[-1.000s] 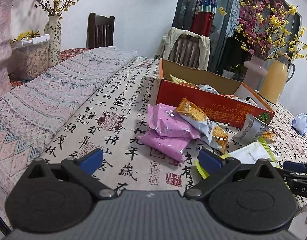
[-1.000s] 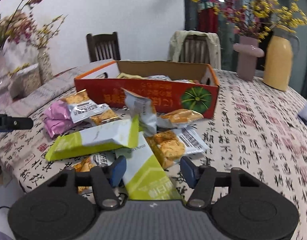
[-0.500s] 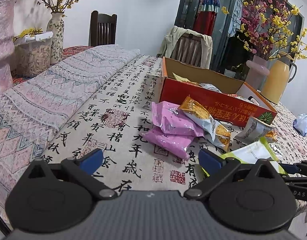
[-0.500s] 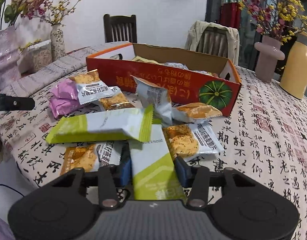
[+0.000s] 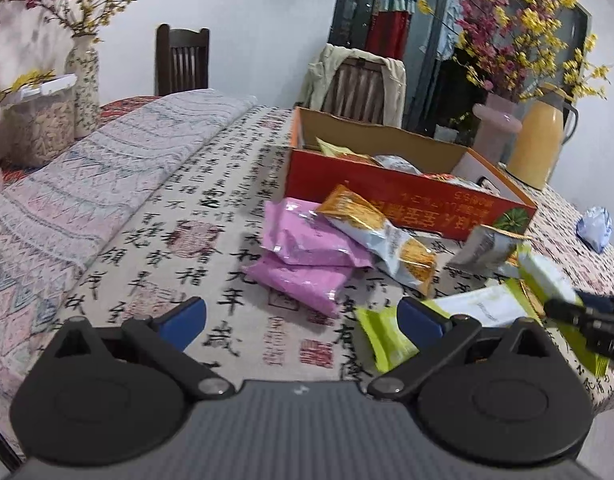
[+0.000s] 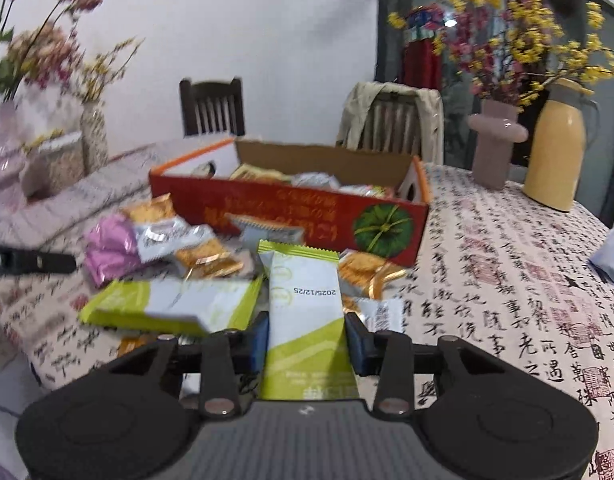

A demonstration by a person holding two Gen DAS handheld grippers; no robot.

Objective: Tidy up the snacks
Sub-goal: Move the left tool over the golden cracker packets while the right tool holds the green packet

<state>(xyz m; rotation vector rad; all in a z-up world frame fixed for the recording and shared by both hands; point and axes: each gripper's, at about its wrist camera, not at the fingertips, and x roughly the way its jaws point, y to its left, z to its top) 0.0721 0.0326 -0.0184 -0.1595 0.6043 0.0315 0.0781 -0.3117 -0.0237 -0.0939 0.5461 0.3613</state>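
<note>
Left to right, on the printed tablecloth (image 5: 211,208):

1. Left gripper (image 5: 303,316): fingers wide, nothing between them, hovering over bare cloth short of the pile. No change from a second ago.
2. Pink packs (image 5: 307,248): two, stacked, at the pile's left edge; untouched.
3. Orange-and-silver pack (image 5: 383,236): leaning on the pink packs, just before the box.
4. Red box (image 6: 291,216): open, several snacks already inside, behind the pile.
5. Green pack (image 6: 171,306): lying flat, left of the right gripper.
6. Right gripper (image 6: 307,338): jaws have just been closing; now narrow, pads pressing both long edges of the green-and-white bar (image 6: 305,300). A second ago the bar lay between open jaws; now it tilts upward, far end off the pile.

Judgement: grasp made; transfer to the box comes next. Loose packs remain, so sorting is partway done.
</note>
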